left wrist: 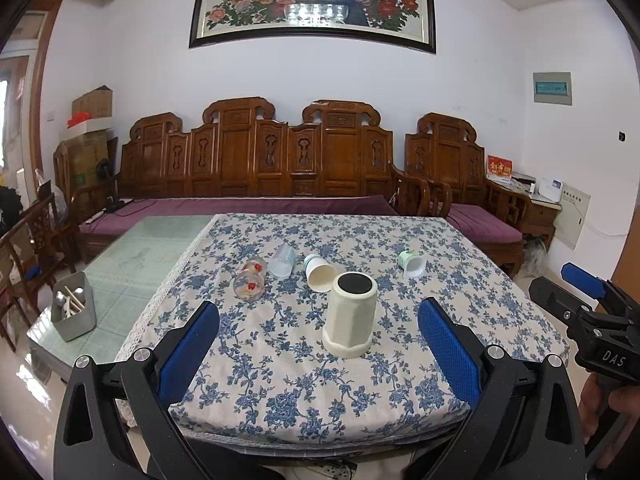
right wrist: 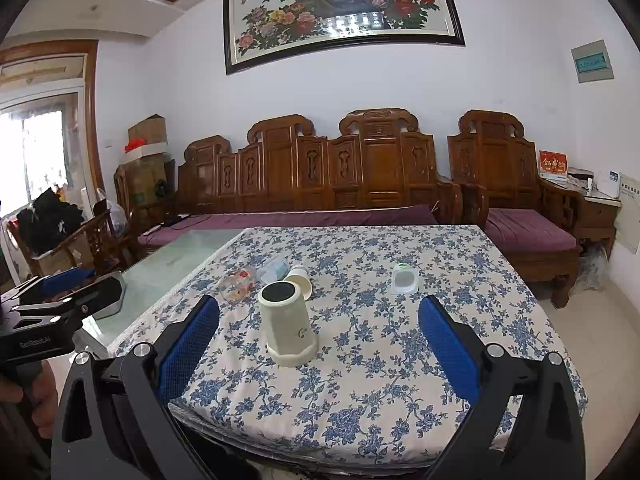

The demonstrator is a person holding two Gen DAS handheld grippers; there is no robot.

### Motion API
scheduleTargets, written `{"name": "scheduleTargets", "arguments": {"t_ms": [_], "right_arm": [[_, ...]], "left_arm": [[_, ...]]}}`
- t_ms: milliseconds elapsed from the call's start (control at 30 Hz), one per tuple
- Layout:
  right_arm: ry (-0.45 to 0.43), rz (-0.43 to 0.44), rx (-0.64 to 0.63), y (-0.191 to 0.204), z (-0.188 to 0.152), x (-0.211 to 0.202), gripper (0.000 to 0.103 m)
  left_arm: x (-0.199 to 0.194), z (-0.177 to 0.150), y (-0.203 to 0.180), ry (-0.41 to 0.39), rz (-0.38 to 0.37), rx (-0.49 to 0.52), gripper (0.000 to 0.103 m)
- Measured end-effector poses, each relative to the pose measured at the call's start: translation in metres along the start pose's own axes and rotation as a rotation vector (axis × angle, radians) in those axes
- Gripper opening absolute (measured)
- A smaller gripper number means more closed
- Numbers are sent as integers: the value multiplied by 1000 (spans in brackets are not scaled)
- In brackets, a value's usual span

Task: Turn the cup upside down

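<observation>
Cream cup (left wrist: 350, 314) stands rim-down on the counter (left wrist: 280, 392); both hand-held grippers, left (left wrist: 319, 344) and right (right wrist: 319, 344), hang wide, empty; flip apparently complete.

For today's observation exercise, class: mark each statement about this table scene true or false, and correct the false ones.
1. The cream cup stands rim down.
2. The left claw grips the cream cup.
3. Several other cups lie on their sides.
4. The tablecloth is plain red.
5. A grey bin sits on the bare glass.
1. True: the cream cup stands rim down, dark base up.
2. False: the left claw is open and apart from it.
3. True: the glass cup and green cup, among others, lie tipped over.
4. False: the tablecloth is blue floral.
5. True: the grey bin sits there.
</observation>
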State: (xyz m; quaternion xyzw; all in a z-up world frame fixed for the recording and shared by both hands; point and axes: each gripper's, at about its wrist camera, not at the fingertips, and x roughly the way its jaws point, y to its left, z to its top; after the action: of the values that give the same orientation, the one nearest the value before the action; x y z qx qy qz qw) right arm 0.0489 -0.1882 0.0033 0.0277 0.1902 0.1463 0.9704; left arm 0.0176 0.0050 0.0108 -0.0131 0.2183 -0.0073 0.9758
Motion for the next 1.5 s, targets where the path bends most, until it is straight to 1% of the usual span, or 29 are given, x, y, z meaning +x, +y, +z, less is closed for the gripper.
{"name": "scheduleTargets", "arguments": {"t_ms": [1500], "right_arm": [[7, -1, 5, -3, -5, 5, 100]], "left_arm": [[-5, 1, -2, -13, 12, -14, 95]]}}
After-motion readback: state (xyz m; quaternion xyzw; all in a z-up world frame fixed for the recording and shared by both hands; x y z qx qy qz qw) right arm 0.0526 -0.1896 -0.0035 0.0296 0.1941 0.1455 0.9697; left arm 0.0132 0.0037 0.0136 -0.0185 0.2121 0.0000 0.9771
